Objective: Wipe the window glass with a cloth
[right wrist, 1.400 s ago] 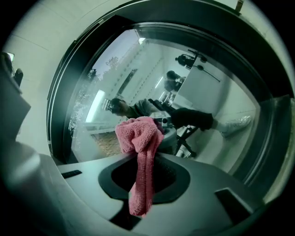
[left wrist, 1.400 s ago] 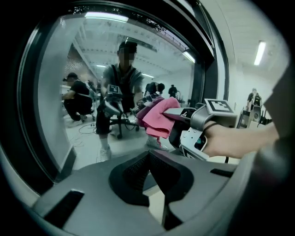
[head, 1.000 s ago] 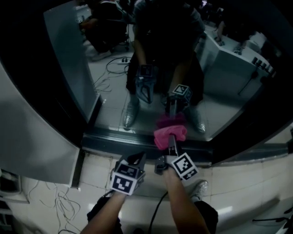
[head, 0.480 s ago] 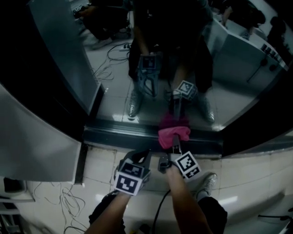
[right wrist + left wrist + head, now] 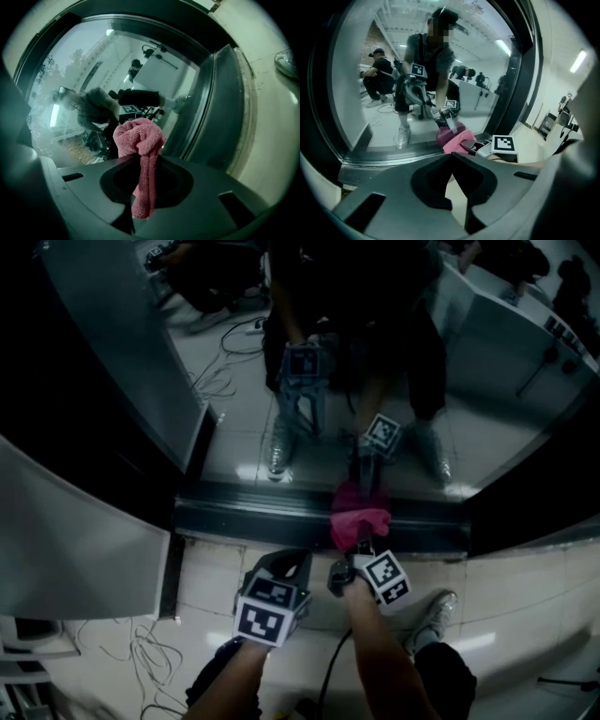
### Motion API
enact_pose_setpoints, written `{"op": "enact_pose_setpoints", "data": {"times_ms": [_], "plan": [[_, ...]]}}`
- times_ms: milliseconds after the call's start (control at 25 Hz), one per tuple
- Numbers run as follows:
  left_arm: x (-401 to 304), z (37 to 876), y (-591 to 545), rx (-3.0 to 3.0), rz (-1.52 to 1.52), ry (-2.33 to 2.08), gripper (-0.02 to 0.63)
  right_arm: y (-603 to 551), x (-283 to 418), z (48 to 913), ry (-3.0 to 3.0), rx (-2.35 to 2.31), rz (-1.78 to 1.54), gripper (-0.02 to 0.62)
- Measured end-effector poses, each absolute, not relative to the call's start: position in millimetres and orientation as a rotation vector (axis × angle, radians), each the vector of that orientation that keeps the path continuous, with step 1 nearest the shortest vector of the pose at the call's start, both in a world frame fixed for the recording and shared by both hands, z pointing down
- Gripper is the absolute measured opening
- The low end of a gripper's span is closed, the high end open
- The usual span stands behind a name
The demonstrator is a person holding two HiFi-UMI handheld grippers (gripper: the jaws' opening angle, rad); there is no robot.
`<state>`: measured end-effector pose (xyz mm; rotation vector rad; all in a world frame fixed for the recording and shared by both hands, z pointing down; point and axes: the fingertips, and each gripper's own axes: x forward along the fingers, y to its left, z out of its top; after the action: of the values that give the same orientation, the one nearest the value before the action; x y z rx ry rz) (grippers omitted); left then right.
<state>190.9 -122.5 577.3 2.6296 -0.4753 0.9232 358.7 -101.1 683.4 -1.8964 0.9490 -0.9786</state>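
The pink cloth (image 5: pixel 361 518) is bunched into a ball and lies against the lowest part of the window glass (image 5: pixel 239 418), just above the dark frame (image 5: pixel 272 512) at the bottom. Its reflection shows in the glass directly above it. In the right gripper view the right tongs (image 5: pixel 140 157) are closed on the cloth (image 5: pixel 139 135); one end bulges in front of the tips and the other end hangs down between the two jaws. The left tongs (image 5: pixel 451 154) are to the left of the cloth (image 5: pixel 457 139), a little back from the glass, and their tips are together with nothing between them. Both tongs are held low over the floor (image 5: pixel 525 587) of pale tiles. The glass also reflects the person (image 5: pixel 433 51) who holds them.
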Motion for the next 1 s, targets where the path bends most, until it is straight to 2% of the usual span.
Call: {"op": "enact_pose_setpoints", "data": {"times_ms": [480, 1000], "plan": [[175.4, 593.0, -128.5, 2.605, 1.056, -0.514, 0.000, -104.6, 350.2, 727.3, 0.825, -1.965, -1.148, 0.044], [147.6, 594.0, -146.0, 2.576, 1.033, -0.556, 0.000, -141.2, 307.8, 737.1, 0.819, -1.893, -1.202, 0.044]]}}
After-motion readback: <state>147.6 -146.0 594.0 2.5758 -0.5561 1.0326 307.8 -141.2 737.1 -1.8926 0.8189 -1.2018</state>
